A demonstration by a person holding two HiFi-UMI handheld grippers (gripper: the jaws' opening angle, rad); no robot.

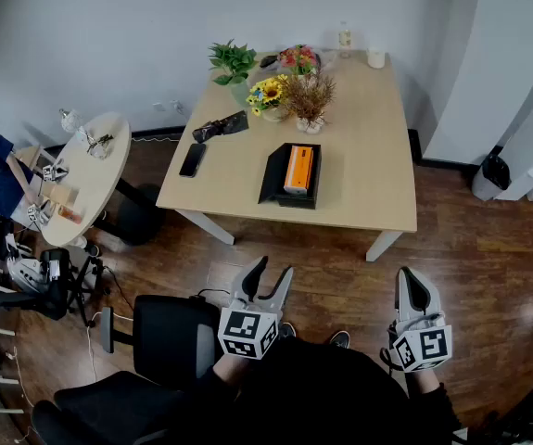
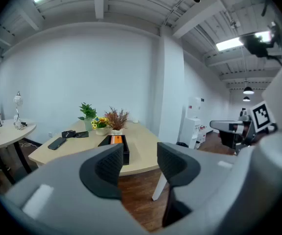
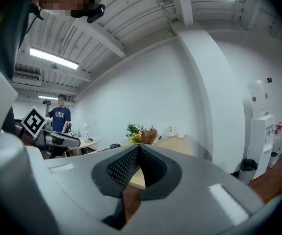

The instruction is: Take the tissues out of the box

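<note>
Tissue box (image 1: pixel 291 176) sits mid wooden table (image 1: pixel 377 137). Both grippers hang off the table's near edge, well apart from the box. Left gripper (image 1: pixel 273 267) has jaws slightly apart and empty; right gripper (image 1: pixel 412 281) has jaws together. Wood floor (image 1: pixel 470 239), white wall (image 1: pixel 108 44) behind the table.

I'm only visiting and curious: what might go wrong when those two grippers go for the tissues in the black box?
1. The black box seems to sit loose on the table; pulling its orange pack could drag the box along unless something steadies it.
2. The flower pots stand right behind the box; an overshoot might topple them.
3. The right gripper is shut and must open first.
</note>
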